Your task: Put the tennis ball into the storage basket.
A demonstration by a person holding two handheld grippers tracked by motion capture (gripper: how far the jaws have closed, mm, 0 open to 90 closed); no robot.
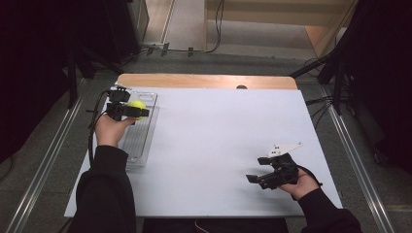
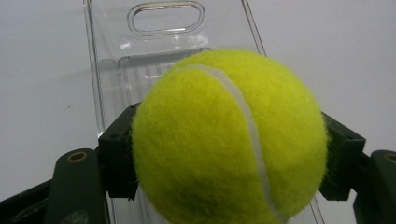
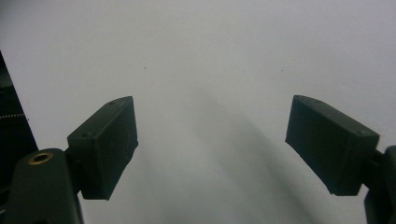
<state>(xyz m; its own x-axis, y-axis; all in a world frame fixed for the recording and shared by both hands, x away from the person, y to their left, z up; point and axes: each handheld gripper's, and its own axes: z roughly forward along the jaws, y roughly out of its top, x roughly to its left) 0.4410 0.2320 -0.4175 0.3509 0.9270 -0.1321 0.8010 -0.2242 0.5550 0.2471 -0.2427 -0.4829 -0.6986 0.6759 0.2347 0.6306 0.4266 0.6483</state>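
A yellow-green tennis ball [image 1: 137, 106] [image 2: 229, 140] is clamped between the black pads of my left gripper [image 1: 132, 110] [image 2: 229, 161], which is shut on it. The ball hangs above the far end of a clear plastic tray [image 1: 145, 127] [image 2: 112, 70] lying along the left side of the white table top [image 1: 214, 141]. My right gripper [image 1: 256, 175] [image 3: 212, 149] rests near the front right of the table, its jaws wide apart and open with nothing between them, over bare white surface.
The tray has an oval handle cut-out [image 2: 166, 17] at its far end and looks to hold nothing. A wooden table edge [image 1: 206, 81] runs along the back. Dark stands and cables surround the table on the grey floor.
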